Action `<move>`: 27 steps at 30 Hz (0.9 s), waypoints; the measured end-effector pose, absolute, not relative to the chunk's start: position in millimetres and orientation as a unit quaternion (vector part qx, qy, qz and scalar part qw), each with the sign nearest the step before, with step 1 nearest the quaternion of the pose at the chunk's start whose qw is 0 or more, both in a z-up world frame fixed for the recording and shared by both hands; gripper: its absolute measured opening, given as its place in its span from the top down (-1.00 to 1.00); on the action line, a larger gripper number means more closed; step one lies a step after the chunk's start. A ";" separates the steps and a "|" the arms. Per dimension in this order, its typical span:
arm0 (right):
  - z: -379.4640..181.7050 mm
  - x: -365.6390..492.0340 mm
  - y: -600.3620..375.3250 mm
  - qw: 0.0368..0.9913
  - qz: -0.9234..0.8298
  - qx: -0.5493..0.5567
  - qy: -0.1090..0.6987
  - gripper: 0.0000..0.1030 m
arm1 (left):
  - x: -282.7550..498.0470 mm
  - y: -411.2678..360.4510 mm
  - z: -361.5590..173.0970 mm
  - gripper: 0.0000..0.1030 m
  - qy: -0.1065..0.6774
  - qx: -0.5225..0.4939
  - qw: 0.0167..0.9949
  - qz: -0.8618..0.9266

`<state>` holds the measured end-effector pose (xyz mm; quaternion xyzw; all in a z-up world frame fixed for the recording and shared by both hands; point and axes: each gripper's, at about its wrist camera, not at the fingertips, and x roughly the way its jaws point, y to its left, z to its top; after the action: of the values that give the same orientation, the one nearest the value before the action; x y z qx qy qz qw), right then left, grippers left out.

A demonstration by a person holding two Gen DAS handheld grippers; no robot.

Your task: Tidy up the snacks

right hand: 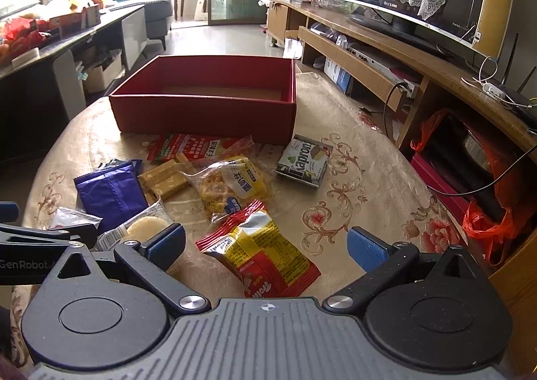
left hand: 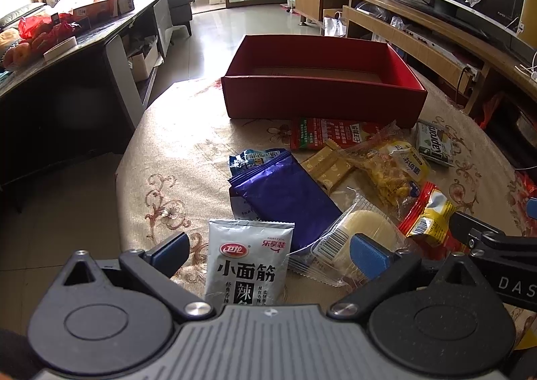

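An empty red box (left hand: 322, 95) (right hand: 204, 111) stands at the far side of the round table. Snacks lie in front of it: a grey packet (left hand: 248, 262), a purple packet (left hand: 285, 199) (right hand: 110, 192), a clear-wrapped round cake (left hand: 359, 239) (right hand: 144, 227), a yellow clear bag (left hand: 386, 175) (right hand: 228, 185), a red-and-yellow packet (left hand: 429, 215) (right hand: 261, 249), a green-white wafer box (left hand: 434, 143) (right hand: 303, 162) and a red flat packet (left hand: 329, 135) (right hand: 198, 145). My left gripper (left hand: 268, 256) is open around the grey packet. My right gripper (right hand: 265, 246) is open above the red-and-yellow packet.
The table has a beige floral cloth (right hand: 335, 212). A dark sideboard (left hand: 84, 78) with clutter stands to the left. A wooden TV bench (right hand: 419, 71) with a television and cables runs along the right. An orange bag (right hand: 486, 222) lies beside the table.
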<state>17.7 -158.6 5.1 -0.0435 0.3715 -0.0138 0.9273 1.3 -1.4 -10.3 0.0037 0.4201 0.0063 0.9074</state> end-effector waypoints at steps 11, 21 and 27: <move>2.2 19.2 -155.2 0.924 -0.008 -0.052 0.380 -1.00 | 0.1 0.9 -14.0 -0.85 0.427 0.005 0.904 0.008; 0.6 21.3 -149.9 0.921 -0.003 -0.061 0.386 -1.00 | -2.7 5.1 -18.4 -0.82 0.433 0.005 0.901 0.010; -1.2 22.3 -144.9 0.918 0.004 -0.069 0.390 -1.00 | -4.5 8.7 -20.9 -0.80 0.436 0.005 0.900 0.012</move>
<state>22.3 -144.9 -1.2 -0.0686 0.3897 0.0039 0.9184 -4.5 8.7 -20.9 0.0055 0.4363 0.0124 0.8997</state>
